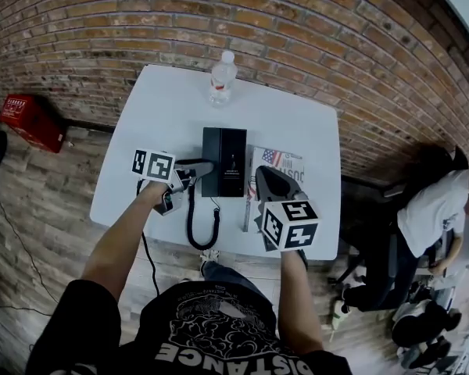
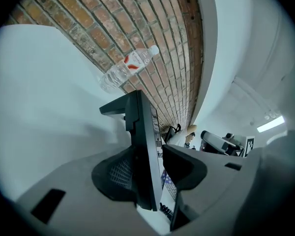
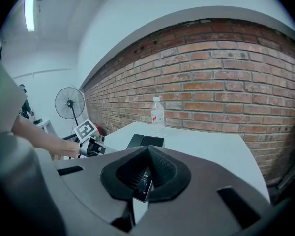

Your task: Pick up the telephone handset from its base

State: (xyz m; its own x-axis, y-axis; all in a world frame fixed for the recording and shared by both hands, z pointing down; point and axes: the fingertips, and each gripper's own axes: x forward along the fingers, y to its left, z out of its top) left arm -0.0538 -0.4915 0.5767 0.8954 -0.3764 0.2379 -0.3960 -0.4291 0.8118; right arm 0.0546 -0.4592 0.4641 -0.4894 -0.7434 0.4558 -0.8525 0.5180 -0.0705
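A red box (image 1: 27, 119) lies on the floor at the far left, against the brick wall (image 1: 297, 37). The white worktop (image 1: 156, 108) stands out from that wall. A clear water bottle (image 1: 222, 78) with a red label stands upright near its back edge.

The left hand-held gripper (image 1: 202, 170) reaches in from the left at the near end of the black telephone. In its own view the left hand-held gripper (image 2: 150, 168) has its jaws wide apart, straddling the telephone handset (image 2: 137, 127). The meshed pad lies close against one side of the handset. The other pad stands clear of it, with a strip of the printed booklet showing through the gap.

In the head view the handset (image 1: 212, 151) lies in place on the left side of the telephone base (image 1: 236, 158), at the middle of the worktop. Its coiled cord (image 1: 194, 225) loops towards the near edge.

Just right of the base lies a booklet (image 1: 280, 161) with a flag printed on it. The right hand-held gripper (image 1: 267, 180) hovers over the booklet and points towards the wall. In its own view the right hand-held gripper (image 3: 148, 151) has its jaws drawn narrow, tips meeting, and holds nothing.

Well to the right, off the worktop, a person (image 1: 434, 205) in a white shirt sits.
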